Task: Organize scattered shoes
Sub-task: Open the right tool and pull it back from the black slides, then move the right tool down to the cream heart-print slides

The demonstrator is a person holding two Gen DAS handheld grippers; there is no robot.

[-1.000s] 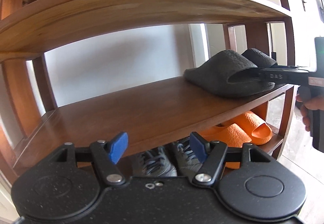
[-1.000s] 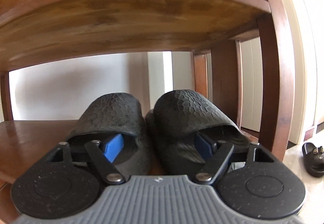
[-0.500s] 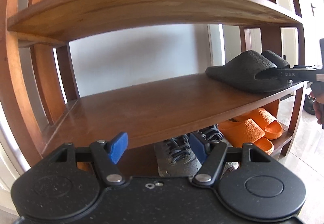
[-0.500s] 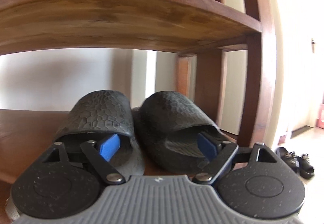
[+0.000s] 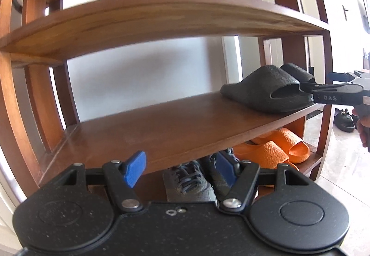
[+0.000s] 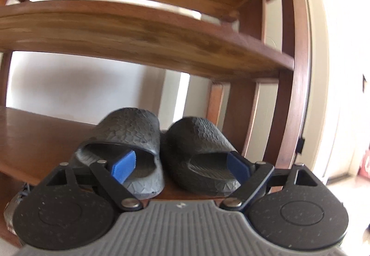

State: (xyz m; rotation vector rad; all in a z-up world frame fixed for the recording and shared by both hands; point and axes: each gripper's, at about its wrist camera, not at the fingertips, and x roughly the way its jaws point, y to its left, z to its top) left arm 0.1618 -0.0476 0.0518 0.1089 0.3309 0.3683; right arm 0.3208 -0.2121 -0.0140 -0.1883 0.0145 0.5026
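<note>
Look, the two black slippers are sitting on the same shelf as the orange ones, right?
Not quite. The black slippers sit on the shelf above; the orange slippers are one shelf lower, beside the grey sneakers. The left wrist view shows both levels.

Bright daylight, fisheye-bent edges; right view seems slightly motion-blurred.

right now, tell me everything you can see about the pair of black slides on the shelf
The black slides are a matte, rubbery-looking pair with a cracked, scale-like texture on the wide straps and soles. They stand flat and upright, side by side and nearly touching, toes toward the wall, at the right end of the wooden shelf, heels at its front edge. The right gripper has one blue pad at each slide's foot opening, its jaws opening, gripping neither.
</note>
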